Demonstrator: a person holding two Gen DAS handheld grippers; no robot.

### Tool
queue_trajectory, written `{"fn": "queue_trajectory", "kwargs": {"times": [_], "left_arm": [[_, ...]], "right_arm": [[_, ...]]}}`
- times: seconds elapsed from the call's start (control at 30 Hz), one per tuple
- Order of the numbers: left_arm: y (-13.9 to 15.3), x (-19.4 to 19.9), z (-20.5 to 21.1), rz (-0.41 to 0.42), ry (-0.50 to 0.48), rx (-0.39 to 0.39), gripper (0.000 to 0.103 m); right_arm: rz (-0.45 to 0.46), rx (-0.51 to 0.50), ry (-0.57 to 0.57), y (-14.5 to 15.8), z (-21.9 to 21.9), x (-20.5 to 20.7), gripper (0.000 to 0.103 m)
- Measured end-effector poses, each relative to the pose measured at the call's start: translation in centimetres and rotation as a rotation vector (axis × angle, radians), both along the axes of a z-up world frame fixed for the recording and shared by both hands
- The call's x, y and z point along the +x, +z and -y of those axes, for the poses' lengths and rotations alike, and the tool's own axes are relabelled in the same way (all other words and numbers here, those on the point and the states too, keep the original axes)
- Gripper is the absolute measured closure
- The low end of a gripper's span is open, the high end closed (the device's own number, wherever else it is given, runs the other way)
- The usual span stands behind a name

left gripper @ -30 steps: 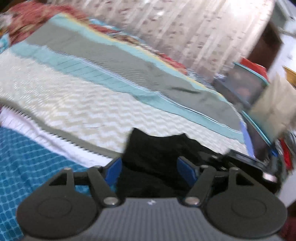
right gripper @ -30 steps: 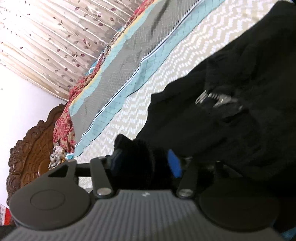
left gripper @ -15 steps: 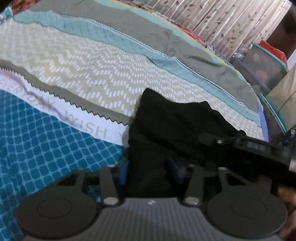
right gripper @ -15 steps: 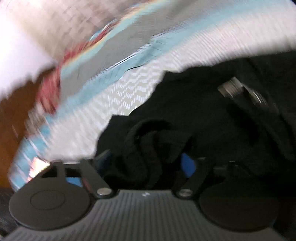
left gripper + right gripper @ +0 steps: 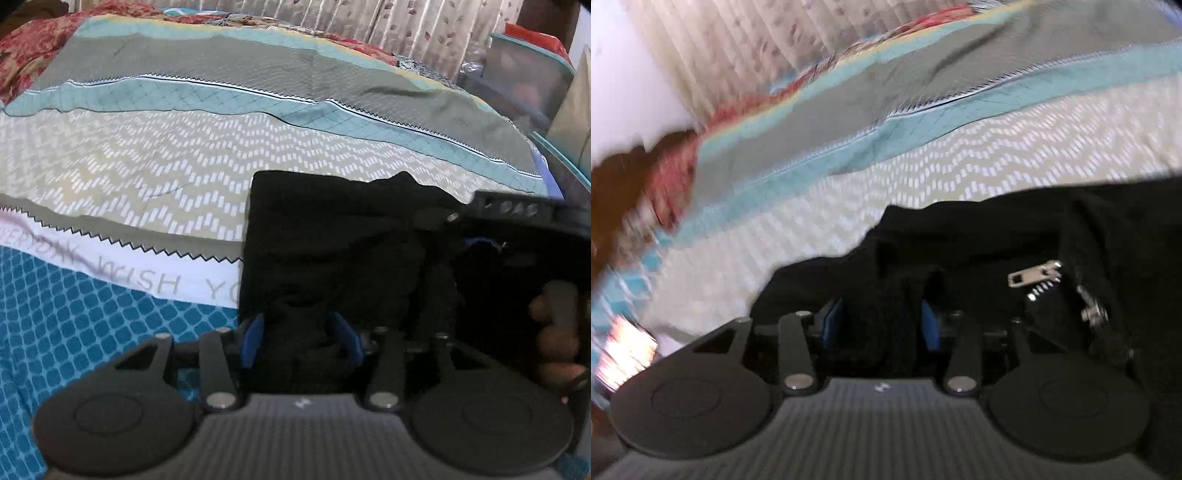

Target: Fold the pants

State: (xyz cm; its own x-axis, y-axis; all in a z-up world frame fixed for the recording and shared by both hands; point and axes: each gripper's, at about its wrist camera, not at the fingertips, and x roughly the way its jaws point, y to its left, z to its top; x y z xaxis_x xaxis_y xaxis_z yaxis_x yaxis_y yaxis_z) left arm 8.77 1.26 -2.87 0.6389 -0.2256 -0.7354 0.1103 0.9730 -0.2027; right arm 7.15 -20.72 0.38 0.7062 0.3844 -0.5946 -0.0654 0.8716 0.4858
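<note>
The black pants (image 5: 332, 229) lie in a bunched, partly folded heap on the patterned bedspread (image 5: 147, 173). My left gripper (image 5: 300, 338) is shut on a fold of the pants at their near edge, blue pads pressing the cloth. In the right wrist view the pants (image 5: 979, 236) fill the lower right, with a silver zipper pull (image 5: 1034, 275) showing. My right gripper (image 5: 881, 323) is shut on a thick fold of black cloth. The right gripper's black body (image 5: 517, 236) and the hand holding it show at the right of the left wrist view.
The bedspread has teal, grey and chevron bands (image 5: 960, 147). A leaf-print curtain (image 5: 406, 26) hangs behind the bed. Plastic storage boxes (image 5: 524, 81) stand at the far right. A carved wooden headboard (image 5: 613, 184) is blurred at the left of the right wrist view.
Both grippers have come down toward the bed with the pants held. The left jaws closed tighter on the cloth. The right view swung and blurred; the pants now lie flatter.
</note>
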Motion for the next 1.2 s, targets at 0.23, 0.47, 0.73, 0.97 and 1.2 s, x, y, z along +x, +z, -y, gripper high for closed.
{"fn": "queue_trajectory", "kwargs": {"times": [0.23, 0.47, 0.73, 0.97, 1.2], "left_arm": [[0.6, 0.2, -0.5, -0.065, 0.047, 0.022, 0.043], [1.6, -0.5, 0.2, -0.094, 0.063, 0.067, 0.043], [3.0, -2.2, 1.0, -0.08, 0.068, 0.117, 0.042], [3.5, -3.7, 1.6, -0.069, 0.063, 0.147, 0.041], [3.9, -4.6, 2.0, -0.055, 0.063, 0.172, 0.041]], "right_arm": [[0.21, -0.056, 0.038, 3.1, -0.3, -2.9, 0.053], [0.024, -0.209, 0.089, -1.5, -1.9, -1.7, 0.053], [0.042, -0.142, 0.019, 0.2, 0.6, -4.0, 0.05], [-0.014, -0.102, -0.001, -0.3, 1.5, -8.2, 0.05], [-0.011, -0.086, -0.011, 0.2, 1.9, -9.4, 0.05]]}}
